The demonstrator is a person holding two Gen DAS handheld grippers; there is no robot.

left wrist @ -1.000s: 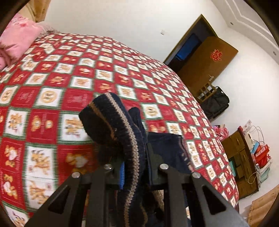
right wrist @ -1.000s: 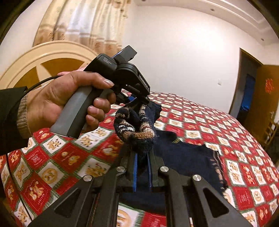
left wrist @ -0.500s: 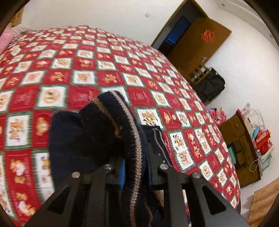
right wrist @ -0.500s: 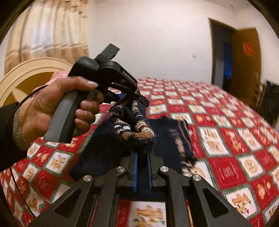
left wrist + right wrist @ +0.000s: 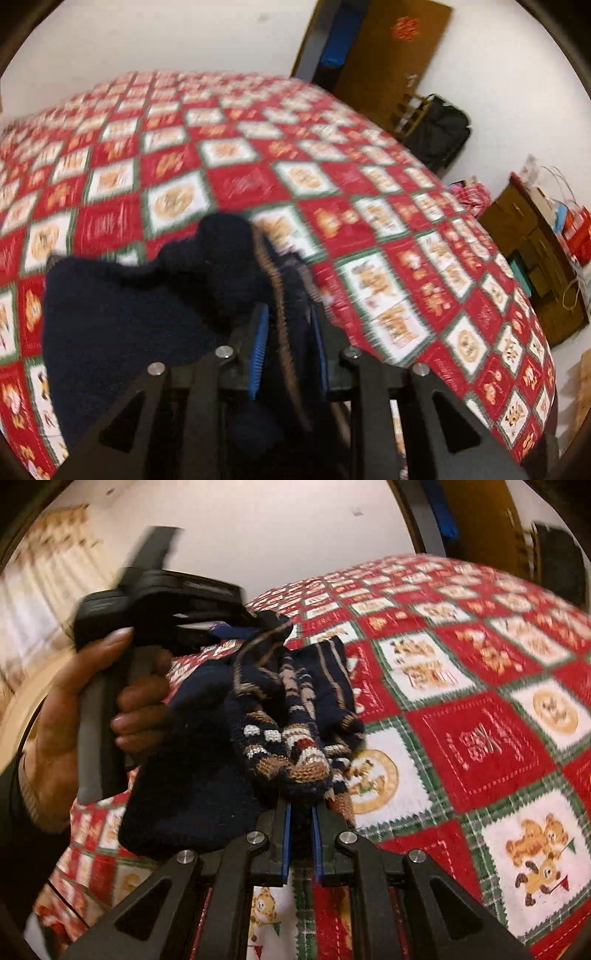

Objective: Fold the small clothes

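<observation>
A navy knitted sweater [image 5: 129,314] with tan and white stripes lies partly on the red patchwork bedspread [image 5: 240,184]. Its edge rises into my left gripper [image 5: 290,314]. The jaws there are opening, with the bunched knit still filling the gap between the blue pads. In the right wrist view, my right gripper [image 5: 299,808] is shut on a patterned fold of the same sweater [image 5: 192,775]. The left gripper [image 5: 258,627] shows there too, held by a hand [image 5: 62,709], pinching the far end of the raised edge. This view is motion-blurred.
The bedspread [image 5: 480,738] stretches away on all sides of the garment. Beyond the bed stand a brown door [image 5: 388,55], a black bag [image 5: 439,129] and a wooden cabinet [image 5: 535,258] with bags on it. Curtains [image 5: 44,572] hang behind the hand.
Both grippers have swept across the bed and sunk, rolling as they went, carrying the sweater's edge with them. More of the navy body now lies spread on the bedspread.
</observation>
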